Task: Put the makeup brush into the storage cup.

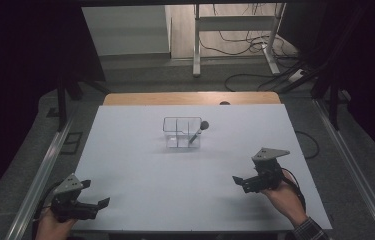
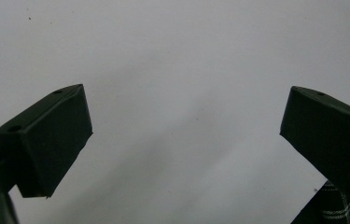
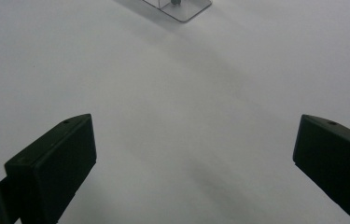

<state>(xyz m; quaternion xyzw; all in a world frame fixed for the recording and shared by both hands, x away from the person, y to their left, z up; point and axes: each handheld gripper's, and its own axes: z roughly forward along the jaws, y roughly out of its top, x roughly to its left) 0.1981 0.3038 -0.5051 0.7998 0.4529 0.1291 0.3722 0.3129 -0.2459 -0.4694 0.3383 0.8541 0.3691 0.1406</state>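
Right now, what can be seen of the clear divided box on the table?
The clear box looks like transparent plastic, rectangular, with inner walls splitting it into compartments. It stands upright mid-table on the white table top, apart from both grippers. A dark round-headed tool leans in its right side, head above the rim.

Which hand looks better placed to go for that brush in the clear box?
Probably the right gripper: it is open and nearer the brush, which leans toward its side of the clear divided box.
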